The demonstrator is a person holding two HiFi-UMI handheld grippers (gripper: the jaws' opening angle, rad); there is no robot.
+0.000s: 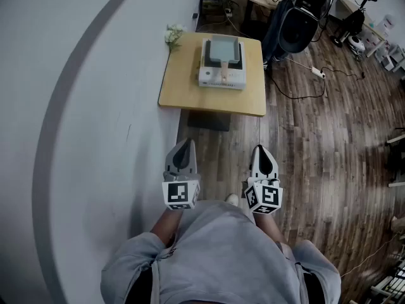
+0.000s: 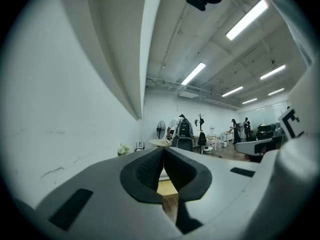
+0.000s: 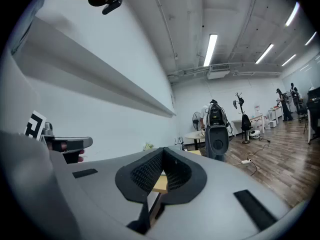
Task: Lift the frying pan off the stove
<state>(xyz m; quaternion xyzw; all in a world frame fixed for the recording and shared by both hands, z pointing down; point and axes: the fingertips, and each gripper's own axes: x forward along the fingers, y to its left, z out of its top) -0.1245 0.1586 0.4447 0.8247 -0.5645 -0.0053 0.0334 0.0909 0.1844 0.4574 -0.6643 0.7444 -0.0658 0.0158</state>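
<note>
A square grey frying pan (image 1: 225, 49) with a wooden handle (image 1: 223, 75) sits on a white stove (image 1: 221, 80), which stands on a low wooden table (image 1: 190, 87) at the top middle of the head view. My left gripper (image 1: 185, 145) and right gripper (image 1: 262, 151) are held side by side close to my body, well short of the table and pointing toward it. Both are shut with nothing between the pads. In the left gripper view the left gripper (image 2: 163, 152) shows only a sliver of the table (image 2: 166, 187) below its closed jaws. The right gripper (image 3: 162, 155) looks the same.
A white wall (image 1: 76, 106) runs along the left, right beside the table. Small flowers (image 1: 172, 34) sit at the table's far left corner. A black chair (image 1: 297, 18) stands by the table's far right corner, with cables and a power strip (image 1: 317, 73) on the wood floor.
</note>
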